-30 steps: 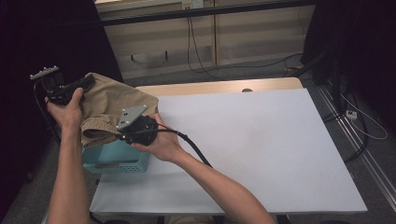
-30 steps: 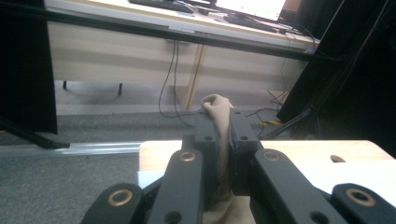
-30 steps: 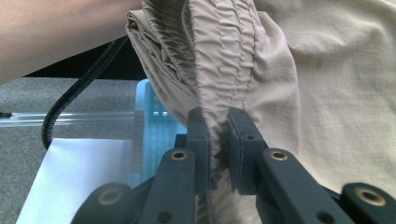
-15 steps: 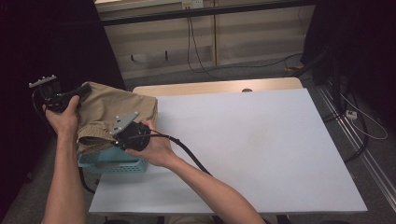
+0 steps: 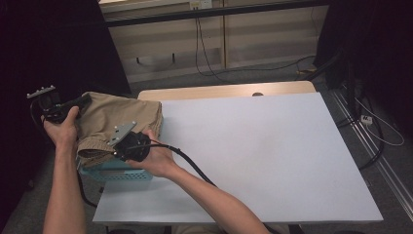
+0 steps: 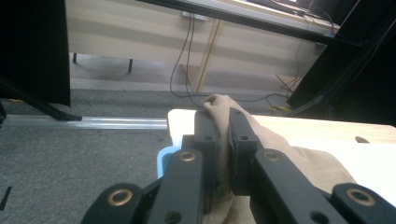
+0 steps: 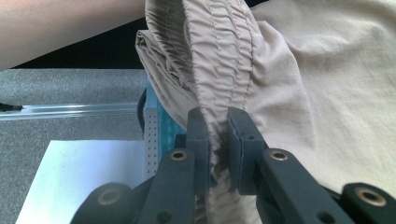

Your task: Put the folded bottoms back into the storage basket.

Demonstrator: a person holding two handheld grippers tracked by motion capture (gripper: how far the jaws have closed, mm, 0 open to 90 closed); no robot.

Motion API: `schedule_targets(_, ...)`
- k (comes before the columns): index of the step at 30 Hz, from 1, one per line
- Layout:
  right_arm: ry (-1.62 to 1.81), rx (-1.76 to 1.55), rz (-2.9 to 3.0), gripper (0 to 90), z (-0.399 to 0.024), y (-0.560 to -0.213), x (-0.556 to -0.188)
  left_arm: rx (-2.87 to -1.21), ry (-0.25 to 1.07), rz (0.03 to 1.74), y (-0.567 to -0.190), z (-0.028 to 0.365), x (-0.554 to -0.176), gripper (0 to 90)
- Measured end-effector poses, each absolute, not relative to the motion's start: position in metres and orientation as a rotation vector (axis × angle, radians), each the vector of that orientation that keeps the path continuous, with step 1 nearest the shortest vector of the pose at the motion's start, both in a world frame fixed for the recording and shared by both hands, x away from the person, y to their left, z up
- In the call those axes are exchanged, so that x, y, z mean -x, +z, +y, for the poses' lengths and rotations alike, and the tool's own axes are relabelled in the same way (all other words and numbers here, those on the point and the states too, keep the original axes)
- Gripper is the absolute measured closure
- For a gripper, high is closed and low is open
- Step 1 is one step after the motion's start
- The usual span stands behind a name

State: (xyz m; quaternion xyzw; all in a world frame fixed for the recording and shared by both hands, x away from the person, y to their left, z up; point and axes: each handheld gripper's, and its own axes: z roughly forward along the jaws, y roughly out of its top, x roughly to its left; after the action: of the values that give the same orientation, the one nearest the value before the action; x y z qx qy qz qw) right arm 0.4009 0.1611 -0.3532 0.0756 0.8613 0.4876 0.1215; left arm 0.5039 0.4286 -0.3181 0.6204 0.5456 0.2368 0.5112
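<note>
A folded tan garment with a gathered waistband lies over a light blue perforated basket at the table's left edge. My left gripper is shut on the garment's far left fold; in the left gripper view the tan cloth is pinched between the two black jaws. At the near side my right gripper is shut on the elastic waistband, which bunches up between its jaws in the right gripper view. The blue basket shows just under the cloth there.
The white table top spreads to the right of the basket, with a wooden strip along its far edge. Cables run over the grey floor behind, before pale cabinets. Dark equipment stands at the far right.
Both hands have moved left and down with the garment, lowering it onto the blue basket. Both grips stay the same.
</note>
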Motion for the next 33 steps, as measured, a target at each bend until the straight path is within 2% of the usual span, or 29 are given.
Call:
schedule_targets(7,1.425,-0.226,2.528,80.5,0.166,-0.358,-0.402,-1.497,0.558,1.334,-0.328,0.436,-0.503,85.6)
schedule_targets(16,1.382,-0.248,2.549,80.7,0.166,-0.366,-0.407,-1.506,0.518,1.313,-0.347,0.424,-0.515,85.5)
schedule_targets(24,1.387,-0.302,2.553,80.3,0.166,-0.371,-0.414,-1.603,0.550,1.326,-0.349,0.417,-0.527,85.2)
schedule_targets(33,1.365,-0.308,2.585,79.2,0.171,-0.378,-0.417,-1.624,0.524,1.353,-0.358,0.423,-0.530,85.1)
